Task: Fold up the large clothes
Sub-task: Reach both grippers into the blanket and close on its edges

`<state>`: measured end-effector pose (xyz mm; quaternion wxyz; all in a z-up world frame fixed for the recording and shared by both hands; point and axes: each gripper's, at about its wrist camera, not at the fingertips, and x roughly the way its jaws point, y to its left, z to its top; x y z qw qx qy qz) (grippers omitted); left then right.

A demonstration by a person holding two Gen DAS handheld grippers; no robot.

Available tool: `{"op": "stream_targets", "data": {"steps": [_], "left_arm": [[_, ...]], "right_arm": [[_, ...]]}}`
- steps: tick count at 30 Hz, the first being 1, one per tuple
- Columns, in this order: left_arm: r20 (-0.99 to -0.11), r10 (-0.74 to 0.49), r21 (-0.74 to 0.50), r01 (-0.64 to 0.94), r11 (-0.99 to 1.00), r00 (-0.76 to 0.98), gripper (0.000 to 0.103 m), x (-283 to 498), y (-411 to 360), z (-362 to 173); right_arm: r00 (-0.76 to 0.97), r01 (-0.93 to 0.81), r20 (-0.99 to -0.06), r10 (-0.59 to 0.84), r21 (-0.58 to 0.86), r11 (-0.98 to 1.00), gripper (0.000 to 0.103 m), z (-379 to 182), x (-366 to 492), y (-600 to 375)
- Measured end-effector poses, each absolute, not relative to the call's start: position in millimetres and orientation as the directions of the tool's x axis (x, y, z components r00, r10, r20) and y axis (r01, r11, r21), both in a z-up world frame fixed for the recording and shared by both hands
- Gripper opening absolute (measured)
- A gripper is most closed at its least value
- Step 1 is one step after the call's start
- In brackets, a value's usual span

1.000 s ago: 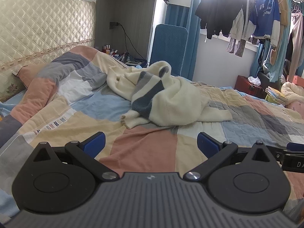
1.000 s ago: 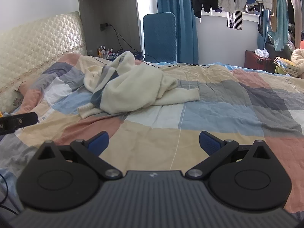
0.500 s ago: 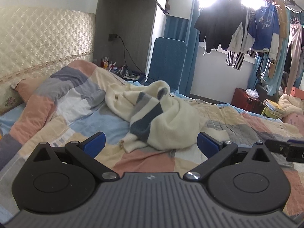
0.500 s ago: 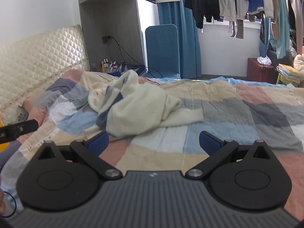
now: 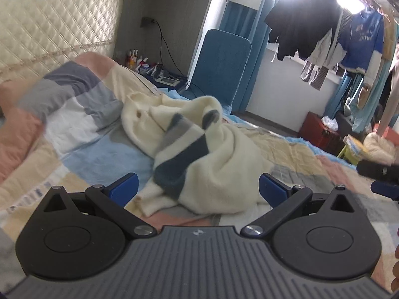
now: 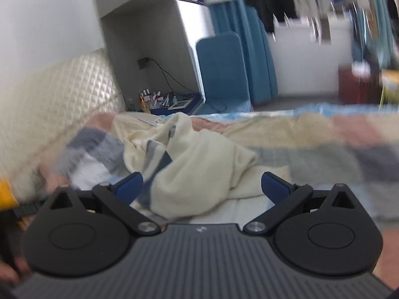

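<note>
Nothing folded yet: sweater [image 5: 199, 154] lies crumpled on the bed [image 5: 82, 149] just ahead of both grippers, left gripper [image 5: 198, 186] & right gripper [image 6: 202, 183] spread wide, empty.

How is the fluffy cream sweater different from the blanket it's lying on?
The cream sweater is bunched in a crumpled heap; the patchwork blanket lies spread out over the bed. The sweater is mostly cream with grey and dark-blue stripes; the blanket has pink, blue, grey and tan squares. The sweater is far smaller. Both are soft cloth.
</note>
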<state>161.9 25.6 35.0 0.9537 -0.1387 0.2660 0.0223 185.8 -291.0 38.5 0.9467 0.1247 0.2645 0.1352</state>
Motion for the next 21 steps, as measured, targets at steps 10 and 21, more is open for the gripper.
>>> {"op": "stream_targets", "data": {"steps": [10, 21], "left_arm": [[-0.557, -0.113, -0.326, -0.091, 0.941, 0.823, 0.103, 249, 46, -37], [-0.511, -0.171, -0.452, -0.094, 0.887, 0.843, 0.102, 311, 78, -129]], "right_arm": [[0.813, -0.169, -0.468, 0.346, 0.378, 0.91, 0.103, -1, 261, -284], [0.772, -0.163, -0.489, 0.405, 0.464, 0.871, 0.07, -113, 330, -279]]}}
